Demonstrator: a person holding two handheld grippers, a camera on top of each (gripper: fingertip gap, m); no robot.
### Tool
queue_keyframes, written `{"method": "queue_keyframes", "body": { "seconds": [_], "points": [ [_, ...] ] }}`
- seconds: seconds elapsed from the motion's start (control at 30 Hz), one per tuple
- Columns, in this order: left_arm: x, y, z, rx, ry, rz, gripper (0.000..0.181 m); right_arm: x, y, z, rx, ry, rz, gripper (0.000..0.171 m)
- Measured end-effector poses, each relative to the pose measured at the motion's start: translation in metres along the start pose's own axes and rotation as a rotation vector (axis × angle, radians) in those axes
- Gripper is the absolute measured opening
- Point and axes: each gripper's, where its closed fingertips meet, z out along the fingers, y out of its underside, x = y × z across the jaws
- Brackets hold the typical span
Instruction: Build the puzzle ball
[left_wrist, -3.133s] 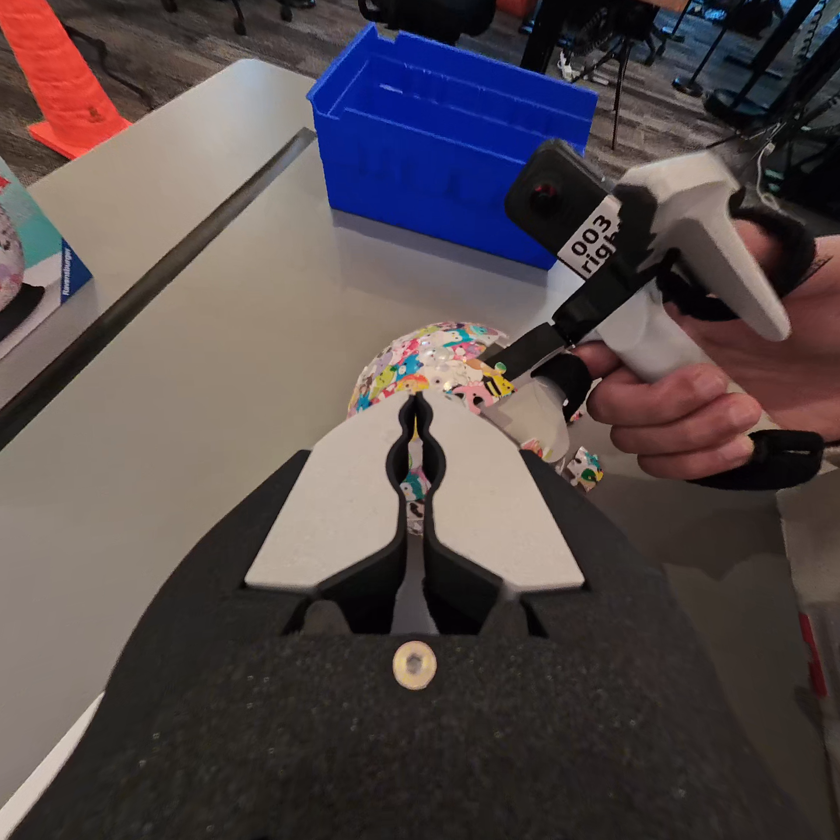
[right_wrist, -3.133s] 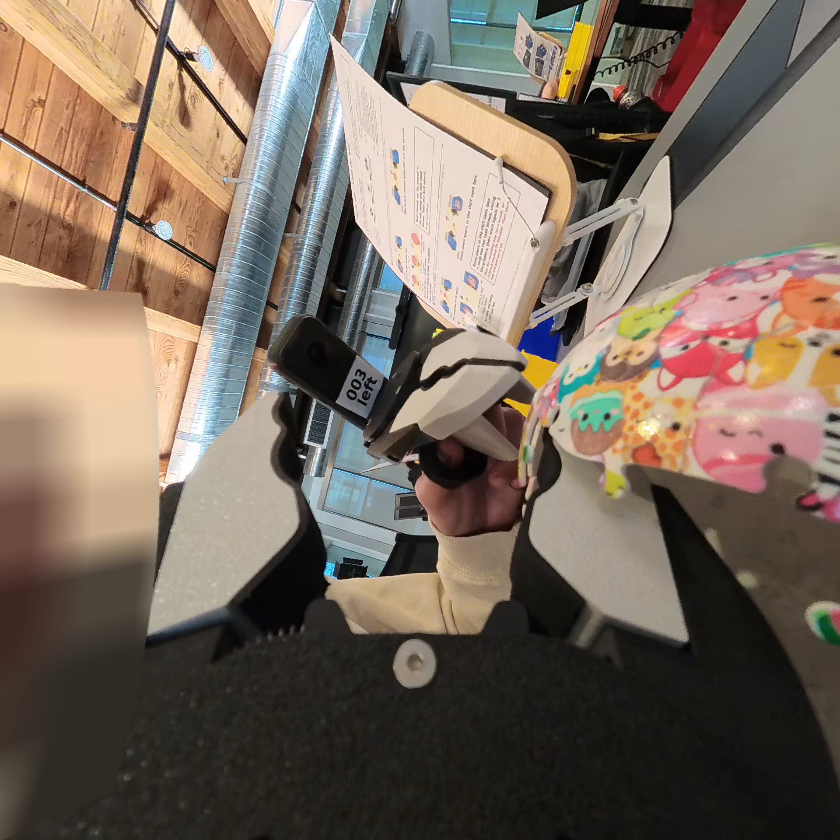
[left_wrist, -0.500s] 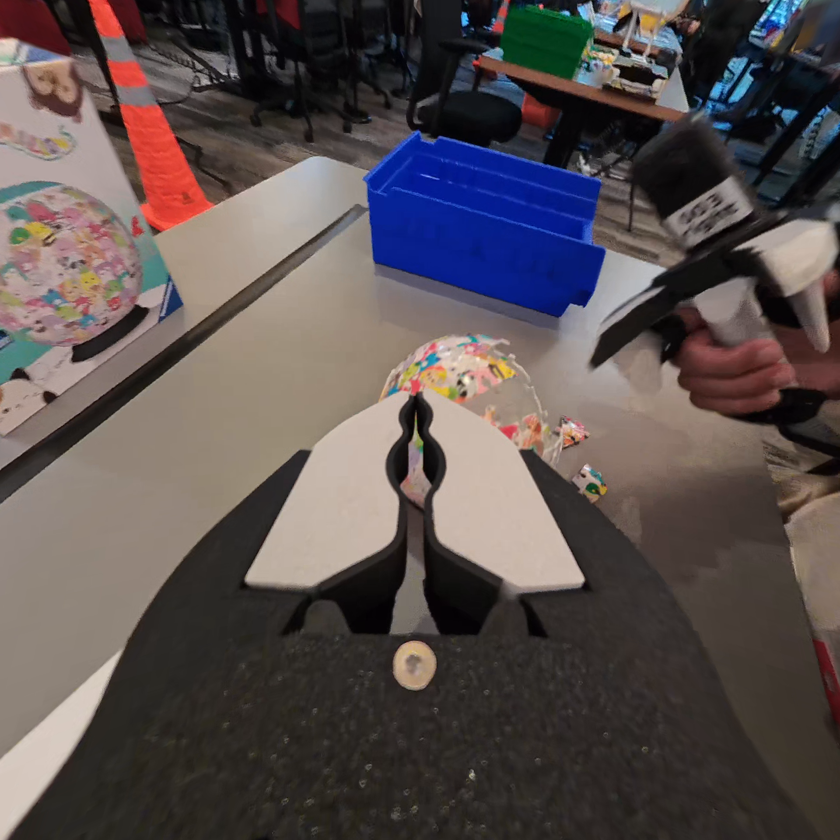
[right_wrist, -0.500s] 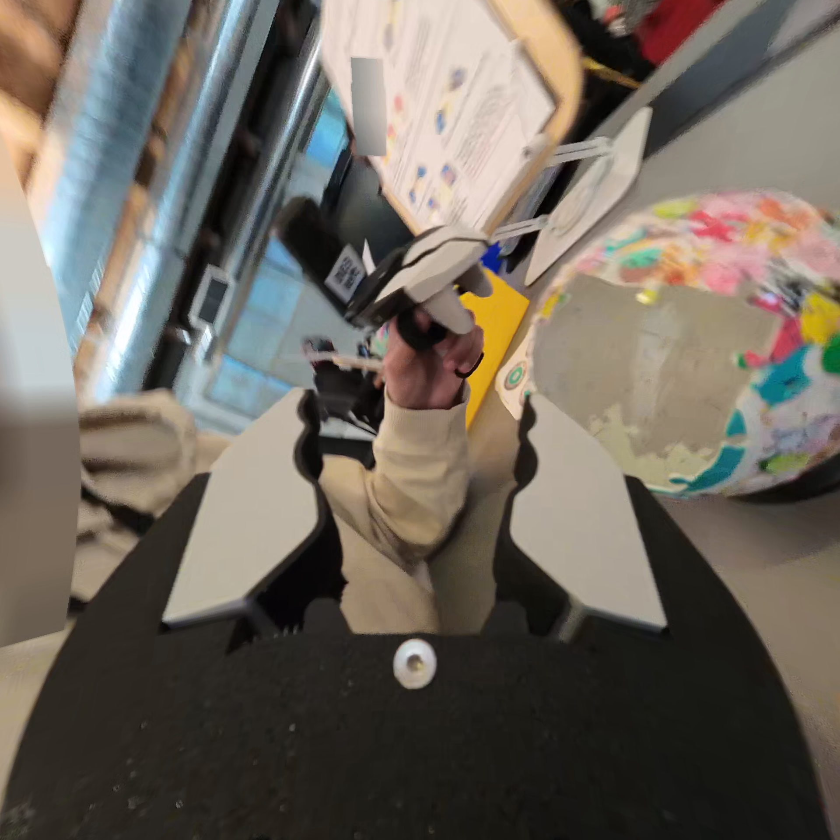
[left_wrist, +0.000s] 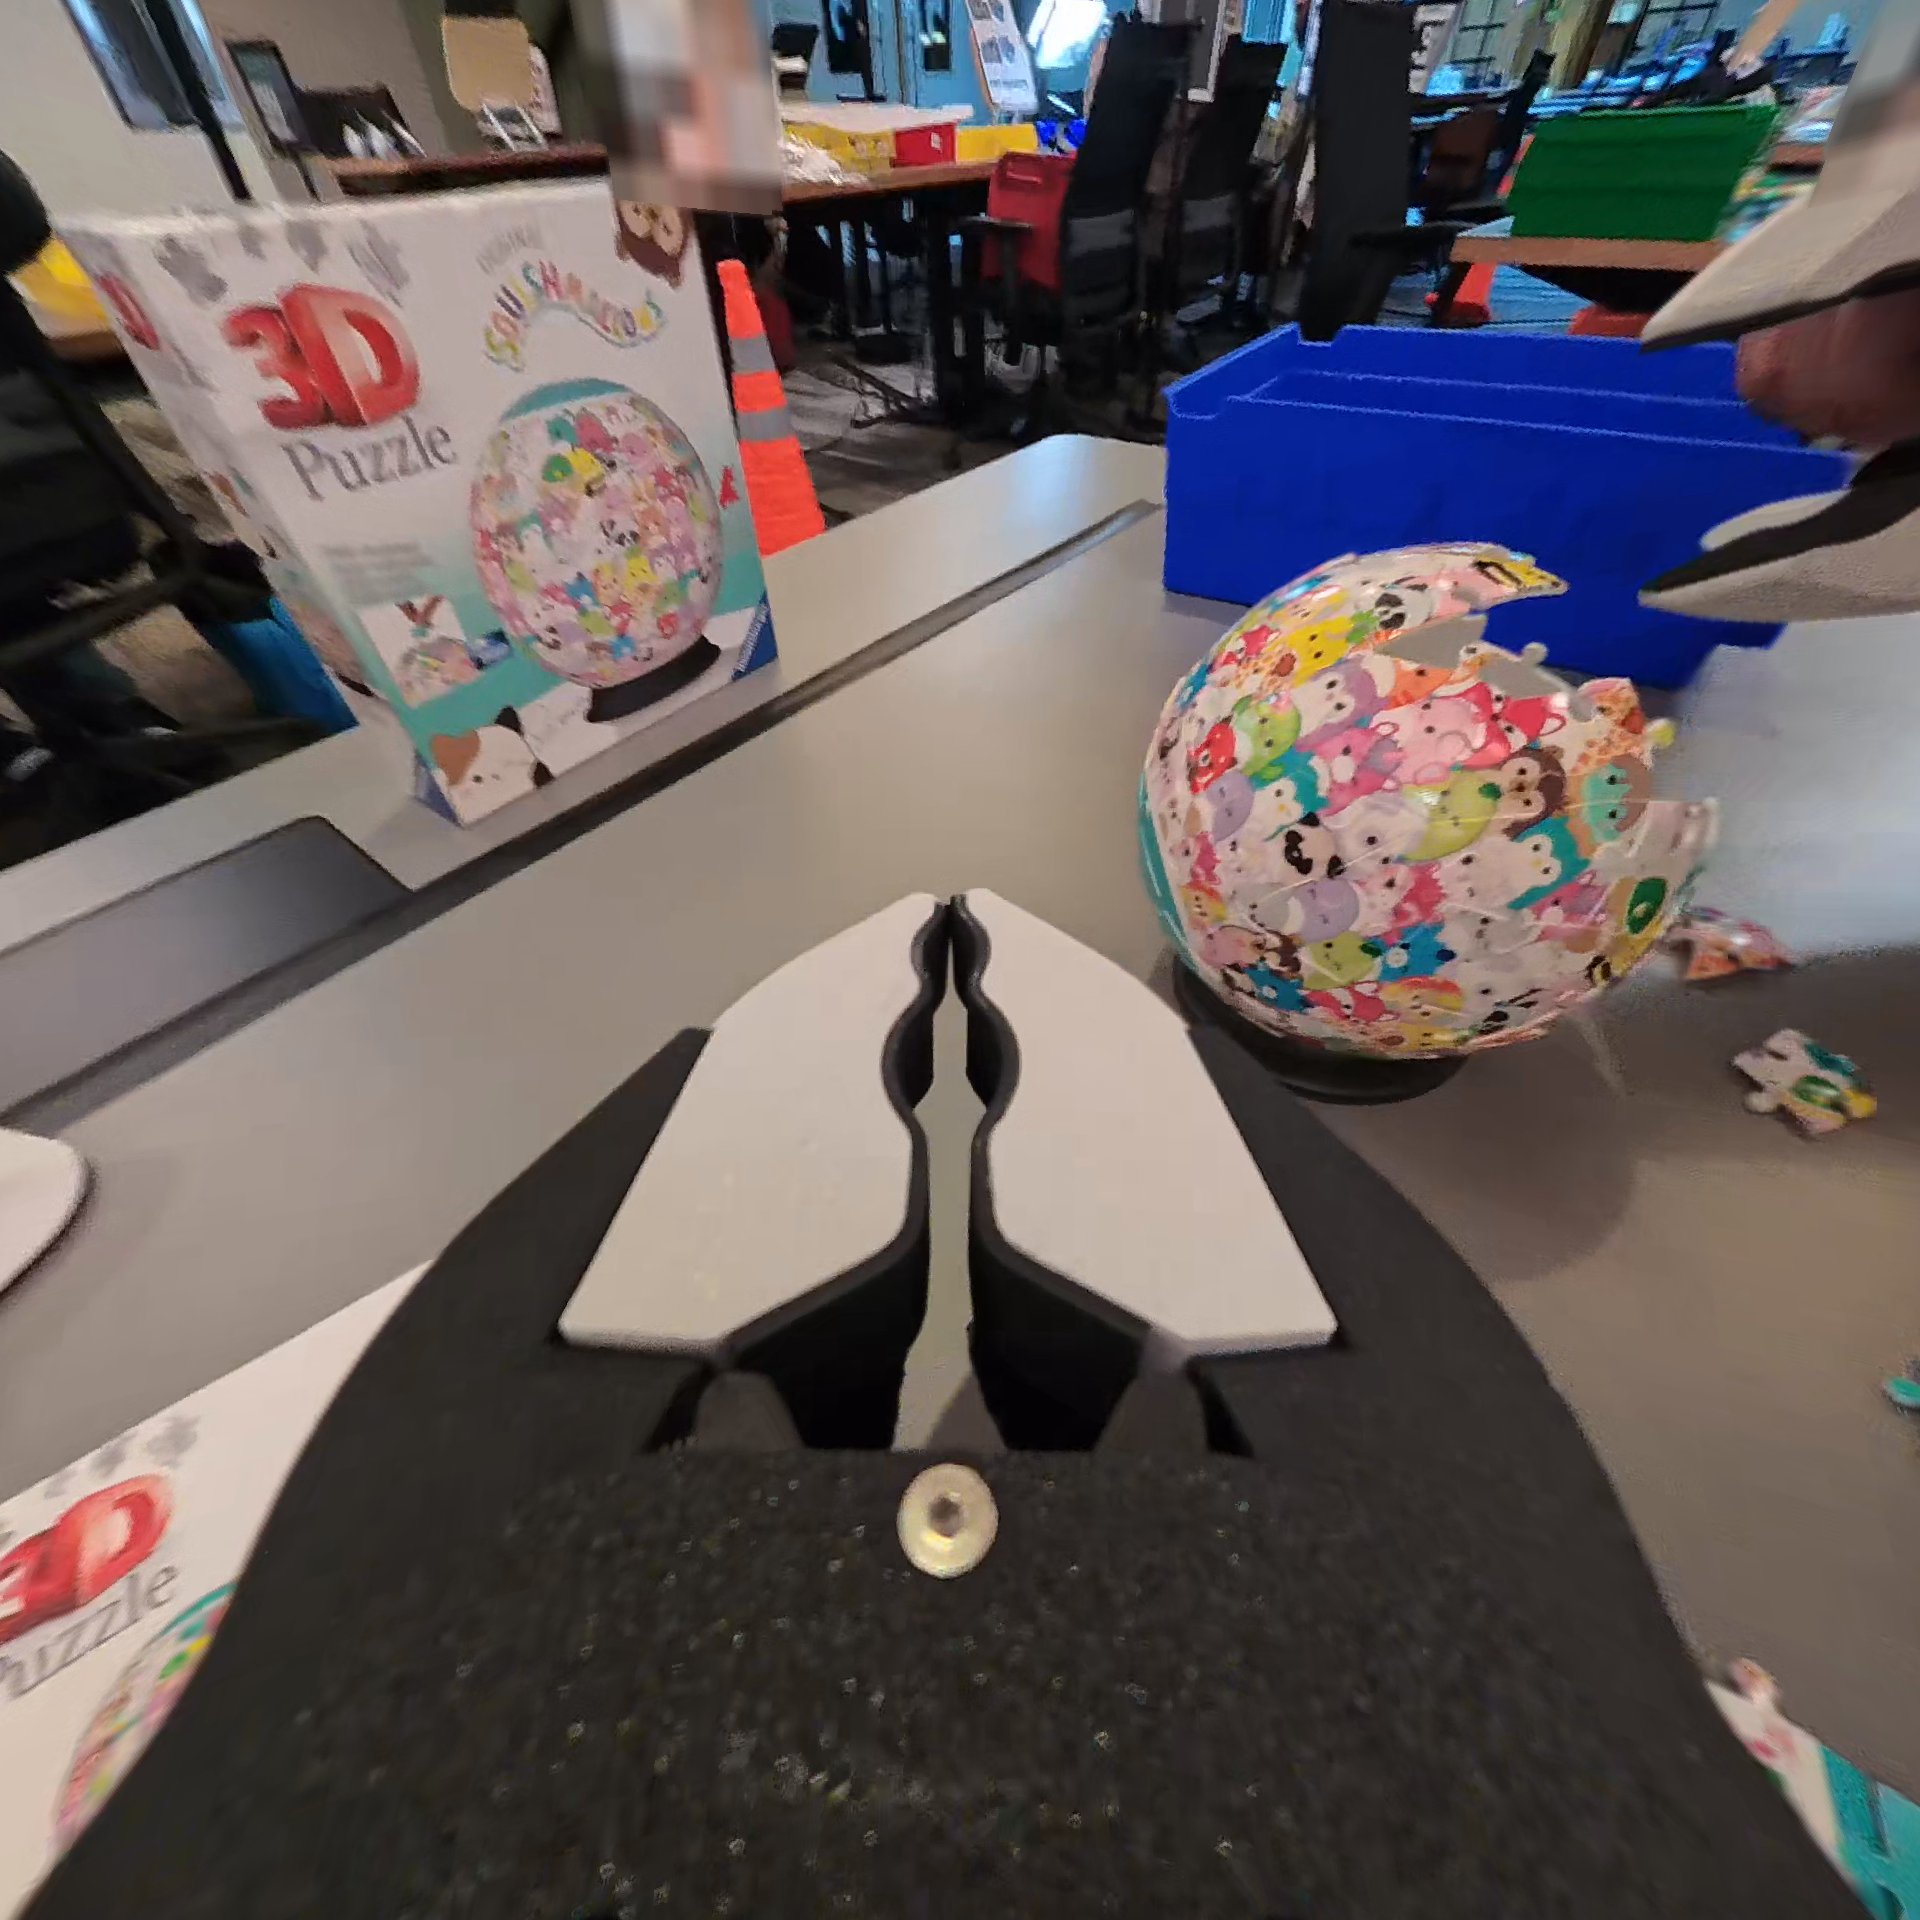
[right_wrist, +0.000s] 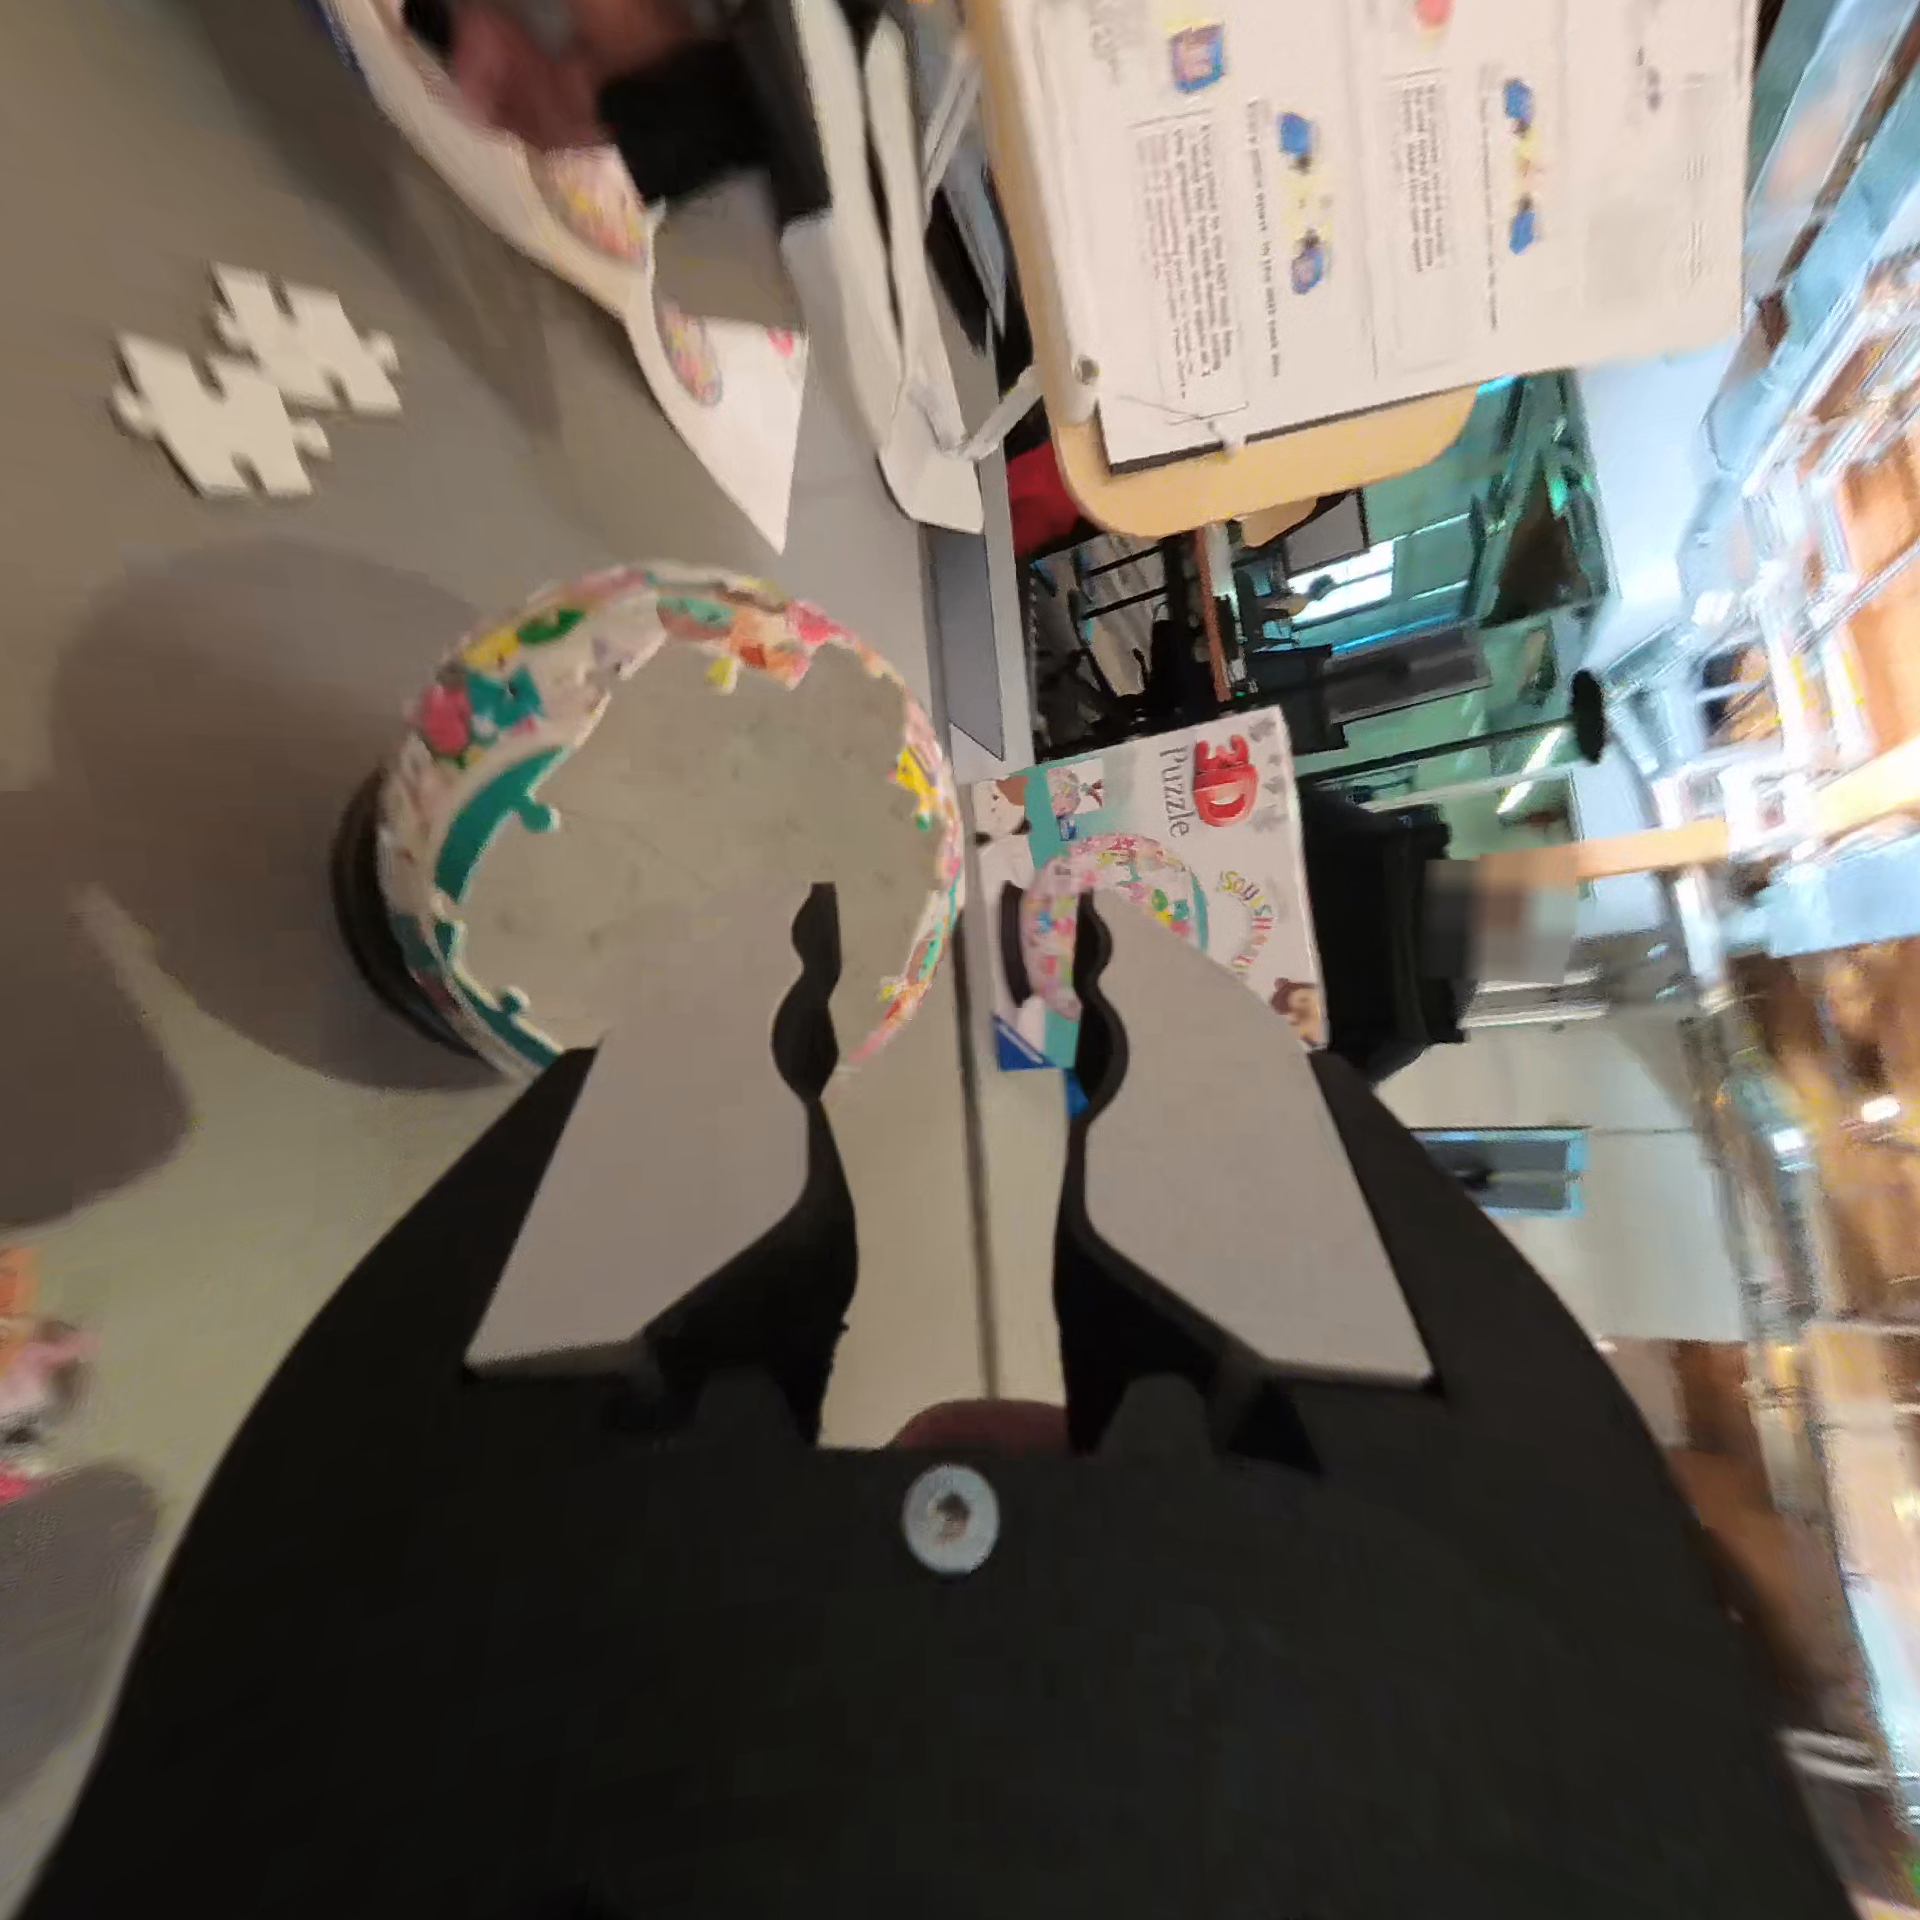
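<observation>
The left wrist view is taken low over the surface (left_wrist: 623, 1018), level, facing its far edge. The right wrist view is rolled sideways and pretty blurred, aimed across the same surface. Shared by both: the puzzle ball (left_wrist: 1403, 810) (right_wrist: 665, 821), seen close, and the puzzle box (left_wrist: 447, 488) (right_wrist: 1153, 873) behind it.

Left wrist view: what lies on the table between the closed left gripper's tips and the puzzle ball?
Nothing: in the left wrist view only bare grey table separates the left gripper from the puzzle ball on its black stand.
</observation>
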Motion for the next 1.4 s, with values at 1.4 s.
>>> {"method": "queue_keyframes", "body": {
  "seconds": [1.4],
  "points": [
    [-0.012, 0.009, -0.002, -0.057, -0.221, 0.182, 0.000, -0.008, 0.000, 0.049, -0.099, 0.083, -0.342, 0.024]
  ]
}}
